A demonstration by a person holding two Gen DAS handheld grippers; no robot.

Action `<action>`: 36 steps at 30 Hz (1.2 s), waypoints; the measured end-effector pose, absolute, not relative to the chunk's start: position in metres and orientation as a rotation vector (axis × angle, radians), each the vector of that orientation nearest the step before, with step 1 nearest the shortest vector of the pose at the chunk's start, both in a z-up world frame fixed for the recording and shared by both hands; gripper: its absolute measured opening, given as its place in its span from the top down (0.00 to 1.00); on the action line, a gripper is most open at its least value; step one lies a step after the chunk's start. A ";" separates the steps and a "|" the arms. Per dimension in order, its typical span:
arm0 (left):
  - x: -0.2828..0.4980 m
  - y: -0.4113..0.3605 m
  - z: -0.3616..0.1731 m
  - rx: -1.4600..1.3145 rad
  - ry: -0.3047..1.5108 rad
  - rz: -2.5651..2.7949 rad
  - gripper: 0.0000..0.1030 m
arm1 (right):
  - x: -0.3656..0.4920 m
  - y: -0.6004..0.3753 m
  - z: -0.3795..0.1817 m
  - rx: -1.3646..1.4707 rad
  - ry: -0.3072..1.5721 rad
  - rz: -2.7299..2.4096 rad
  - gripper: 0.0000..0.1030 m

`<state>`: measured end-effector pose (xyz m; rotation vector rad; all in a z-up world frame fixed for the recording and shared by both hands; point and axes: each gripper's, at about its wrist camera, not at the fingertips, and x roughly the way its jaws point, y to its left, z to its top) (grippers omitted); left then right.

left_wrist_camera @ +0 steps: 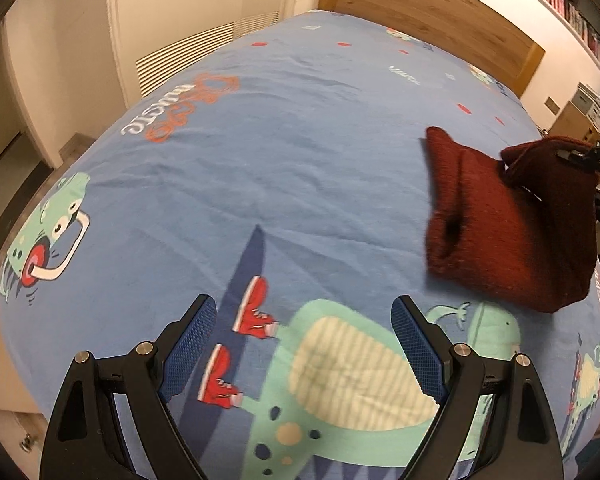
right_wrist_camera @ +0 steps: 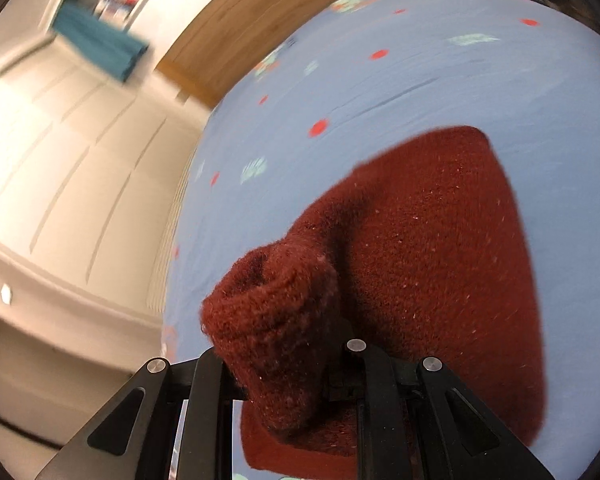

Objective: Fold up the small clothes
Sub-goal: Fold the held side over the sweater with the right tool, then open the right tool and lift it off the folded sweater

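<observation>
A dark red knitted garment (left_wrist_camera: 512,220) lies on the blue cartoon bedsheet (left_wrist_camera: 280,152) at the right of the left wrist view. My left gripper (left_wrist_camera: 304,348) is open and empty, hovering over the sheet in front and left of the garment. My right gripper (left_wrist_camera: 580,156) shows at the right edge, shut on a raised corner of the garment. In the right wrist view the red garment (right_wrist_camera: 420,240) fills the middle, and a bunched fold of it covers my right gripper (right_wrist_camera: 284,368), whose pads are hidden.
A wooden headboard (left_wrist_camera: 440,12) stands at the far end of the bed. White cupboard doors (left_wrist_camera: 188,20) are on the left beyond the bed edge. A bookshelf (left_wrist_camera: 560,0) runs along the right wall. A teal cloth (right_wrist_camera: 100,48) hangs near the wall.
</observation>
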<state>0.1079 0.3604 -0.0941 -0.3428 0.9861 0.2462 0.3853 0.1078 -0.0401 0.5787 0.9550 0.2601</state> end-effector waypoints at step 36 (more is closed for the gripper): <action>0.100 0.383 -0.110 -0.415 1.006 0.245 0.16 | 0.276 0.272 -0.111 -0.397 0.926 0.510 0.78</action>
